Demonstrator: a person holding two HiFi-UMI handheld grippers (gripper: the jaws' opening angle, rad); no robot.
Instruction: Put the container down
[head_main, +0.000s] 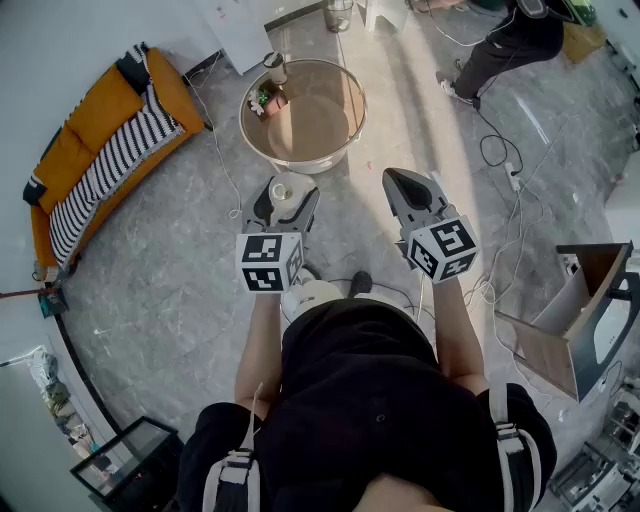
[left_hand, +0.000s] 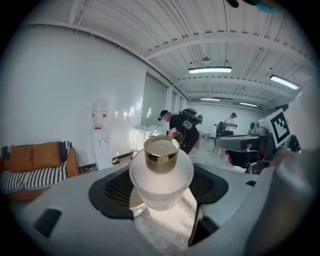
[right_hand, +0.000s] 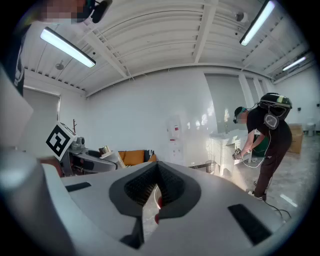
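A frosted white container (left_hand: 161, 175) with a gold cap sits upright between the jaws of my left gripper (left_hand: 162, 194), which is shut on its body. In the head view this gripper (head_main: 285, 198) holds the container (head_main: 281, 186) in the air, just short of the round table (head_main: 345, 140). Level with it on the right, my right gripper (head_main: 402, 182) is also in the air. Its jaws meet with nothing between them (right_hand: 156, 172). The right gripper view shows the held container (right_hand: 106, 151) off to the left.
The round table has a brown top with a small potted plant (head_main: 266, 99) and a cup (head_main: 275, 64) at its far left. An orange sofa (head_main: 95, 140) stands left. Cables (head_main: 500, 160) trail on the floor to the right. A person (head_main: 505, 45) bends at the far right.
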